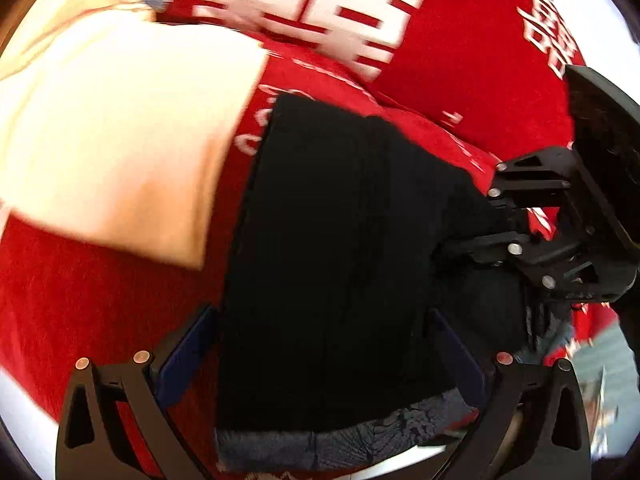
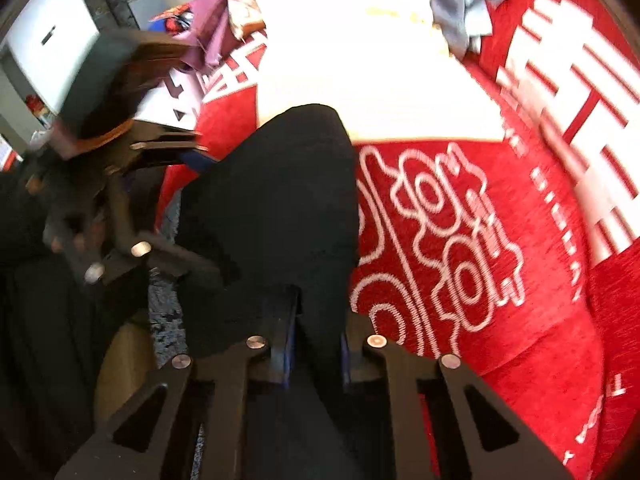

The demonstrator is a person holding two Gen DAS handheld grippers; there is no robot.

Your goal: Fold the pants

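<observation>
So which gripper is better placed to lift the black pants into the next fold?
Right, probably. The right gripper is already pinched on the black pants, while the left gripper stands wide open around the fabric without pressing it.

Home bedroom; red bedspread [image 2: 500,320], strewn clothes [image 2: 224,12]

l gripper [image 1: 320,360] jaws wide; r gripper [image 2: 318,332] clamped, angled down.
</observation>
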